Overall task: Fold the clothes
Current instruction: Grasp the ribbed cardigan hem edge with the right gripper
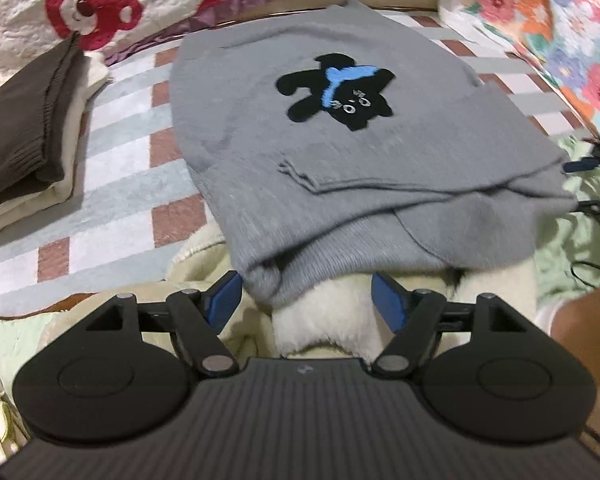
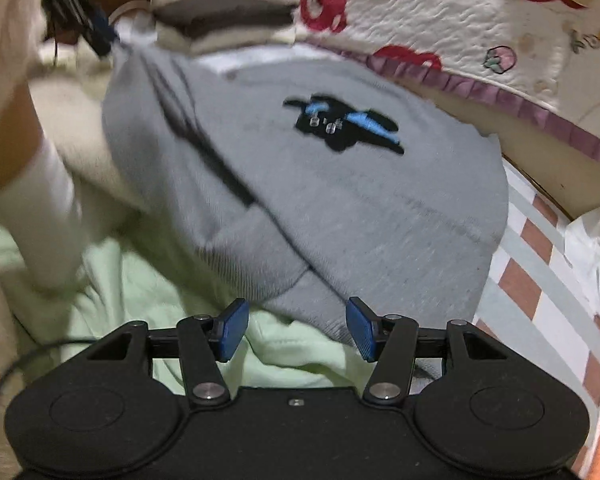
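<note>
A grey sweater [image 1: 340, 152] with a black and blue cat patch [image 1: 336, 92] lies partly folded on a bed covered by a checked sheet [image 1: 112, 184], a sleeve doubled over its front. The left gripper [image 1: 306, 300] sits at the sweater's near hem with its jaws spread; the hem's rolled edge lies between the blue pads [image 1: 388, 300], which do not press on it. In the right wrist view, the right gripper [image 2: 298, 328] also has its jaws spread, with a near corner of the sweater just ahead of and between its pads [image 2: 360, 328], above a pale green cloth [image 2: 148, 280]. A stack of folded clothes [image 1: 28, 136], dark brown on cream, rests beside the sweater. A bear-print quilt [image 1: 100, 4] lies beyond.
</note>
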{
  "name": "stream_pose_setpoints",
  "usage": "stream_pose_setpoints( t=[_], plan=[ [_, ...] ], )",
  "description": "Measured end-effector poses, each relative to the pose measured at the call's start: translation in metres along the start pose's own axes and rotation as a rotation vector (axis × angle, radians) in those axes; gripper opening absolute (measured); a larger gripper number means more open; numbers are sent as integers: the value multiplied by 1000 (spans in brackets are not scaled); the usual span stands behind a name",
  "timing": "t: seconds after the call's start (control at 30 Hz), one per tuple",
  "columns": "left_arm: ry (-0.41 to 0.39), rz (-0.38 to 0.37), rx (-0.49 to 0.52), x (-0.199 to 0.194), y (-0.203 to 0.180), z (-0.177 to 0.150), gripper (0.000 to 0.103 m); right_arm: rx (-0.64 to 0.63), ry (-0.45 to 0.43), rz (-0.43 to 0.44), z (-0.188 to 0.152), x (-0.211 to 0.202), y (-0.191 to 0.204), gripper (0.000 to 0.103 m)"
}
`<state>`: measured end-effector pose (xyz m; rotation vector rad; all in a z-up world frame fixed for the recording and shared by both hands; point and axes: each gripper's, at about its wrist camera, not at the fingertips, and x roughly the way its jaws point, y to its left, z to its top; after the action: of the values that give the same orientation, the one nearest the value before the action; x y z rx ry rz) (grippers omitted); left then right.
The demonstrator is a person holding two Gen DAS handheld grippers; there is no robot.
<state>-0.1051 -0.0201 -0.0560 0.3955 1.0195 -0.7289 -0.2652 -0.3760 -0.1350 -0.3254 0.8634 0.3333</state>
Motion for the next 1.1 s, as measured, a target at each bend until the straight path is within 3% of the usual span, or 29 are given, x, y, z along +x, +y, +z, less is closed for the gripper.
stream_pose_setpoints(
  t=[0.1,0.2,0.27,0.43,0.7,0.73,0.8,1.03,1.1],
  plan=[
    [30,-25,-45,8,1,1,73,9,7,11,-1,11,4,59],
    [52,10,-99,18,-3,7,73,113,-25,-14,0,18,-3,57],
    [33,41,-41,21,-9,10,74,171,-48,-51,1,21,-7,57],
    [-15,88,36,23,-15,17,74,119,-57,-136,7,23,-4,57],
    [-23,156,156,15,-31,29,74,44,-36,-174,13,44,-6,55],
    [-30,161,172,14,-33,30,74,55,-38,-175,16,45,-8,53],
    [-27,175,201,17,-35,29,74,87,-55,-163,21,46,-14,20],
    [1,202,276,10,-37,37,74,112,-75,-142,32,48,-29,18],
    [2,178,314,8,-45,39,74,103,-72,-135,32,49,-31,18]
  ],
)
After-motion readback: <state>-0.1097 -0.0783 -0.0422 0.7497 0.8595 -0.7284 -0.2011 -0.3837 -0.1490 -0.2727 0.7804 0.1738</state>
